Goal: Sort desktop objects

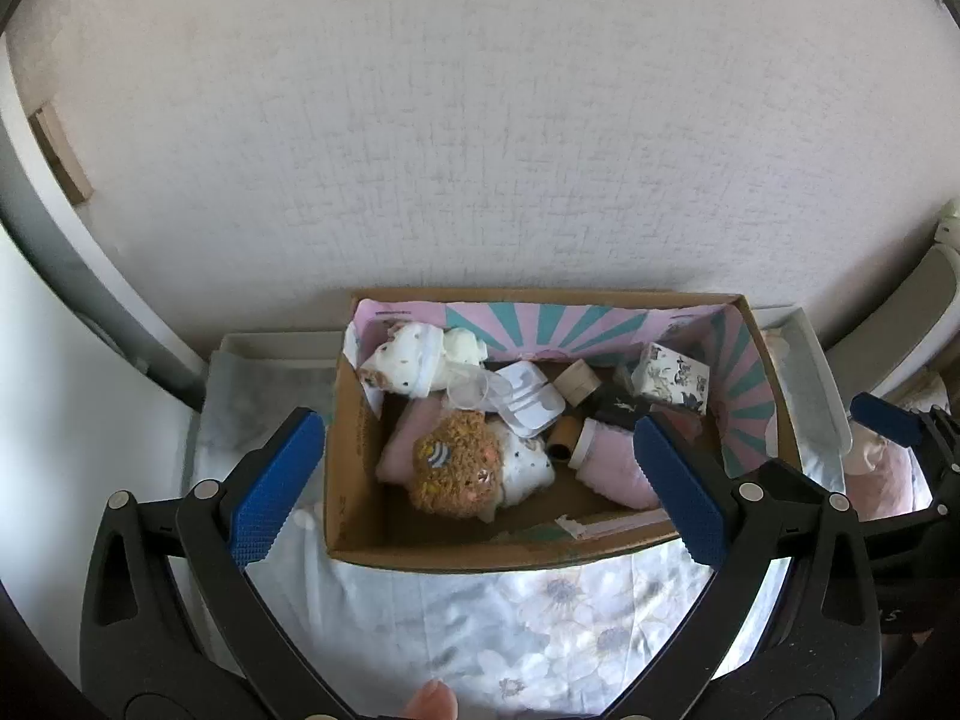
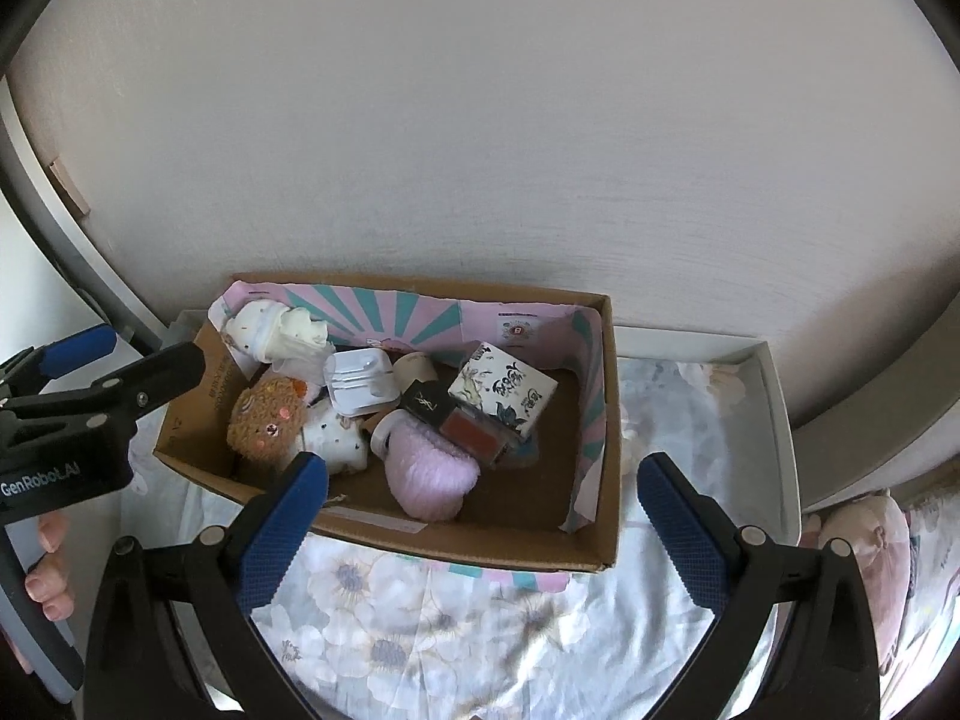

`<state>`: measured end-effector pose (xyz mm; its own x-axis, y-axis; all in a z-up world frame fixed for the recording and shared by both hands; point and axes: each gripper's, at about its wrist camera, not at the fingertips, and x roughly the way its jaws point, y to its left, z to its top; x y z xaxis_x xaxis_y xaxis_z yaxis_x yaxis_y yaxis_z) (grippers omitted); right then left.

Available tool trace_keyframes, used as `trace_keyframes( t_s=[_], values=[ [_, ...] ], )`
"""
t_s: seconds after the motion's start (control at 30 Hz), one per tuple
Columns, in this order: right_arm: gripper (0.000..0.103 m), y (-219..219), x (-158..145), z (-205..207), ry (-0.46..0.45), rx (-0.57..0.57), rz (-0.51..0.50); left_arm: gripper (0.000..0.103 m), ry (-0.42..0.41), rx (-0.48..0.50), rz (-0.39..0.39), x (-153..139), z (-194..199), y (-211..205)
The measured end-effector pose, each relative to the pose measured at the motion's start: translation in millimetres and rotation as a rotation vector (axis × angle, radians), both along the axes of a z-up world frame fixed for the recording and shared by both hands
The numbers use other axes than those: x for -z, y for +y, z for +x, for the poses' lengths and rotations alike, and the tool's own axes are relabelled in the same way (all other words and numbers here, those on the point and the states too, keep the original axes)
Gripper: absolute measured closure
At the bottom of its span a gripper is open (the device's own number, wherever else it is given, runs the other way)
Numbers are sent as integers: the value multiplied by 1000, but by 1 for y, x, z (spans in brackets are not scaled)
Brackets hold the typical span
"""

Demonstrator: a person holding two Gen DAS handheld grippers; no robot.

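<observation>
Plain white textured wall [image 1: 480, 120] behind, softly daylit. Floral sheet [image 2: 456, 618] over the bed, white frame [image 2: 774, 420] along its right edge.

Both tools were black plastic frames with silver rivets at the pivots. The left gripper [image 1: 477, 480] and the right gripper [image 2: 480, 516] each carried blue, finely ribbed pads [image 1: 273, 489] on the jaws. The left tool's body bore white lettering, "GenRoboLAI".
</observation>
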<state>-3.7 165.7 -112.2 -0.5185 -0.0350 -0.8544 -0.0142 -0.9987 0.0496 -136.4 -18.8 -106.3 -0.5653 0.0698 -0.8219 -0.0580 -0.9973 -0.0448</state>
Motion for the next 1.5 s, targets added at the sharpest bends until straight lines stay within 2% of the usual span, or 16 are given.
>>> trace_keyframes(
  t_s=[0.73,1.0,1.23,1.5],
  values=[
    [0,-6,-16,8,12,22,23,0,9,-36,-18,-18,16,-6],
    [0,0,-47,24,29,92,46,0,62,-49,-36,-56,35,-7],
    [0,4,-74,46,55,134,53,0,85,-70,-7,-84,54,-8],
    [0,6,-89,72,77,155,39,0,118,-122,27,-107,78,-14]
  ],
)
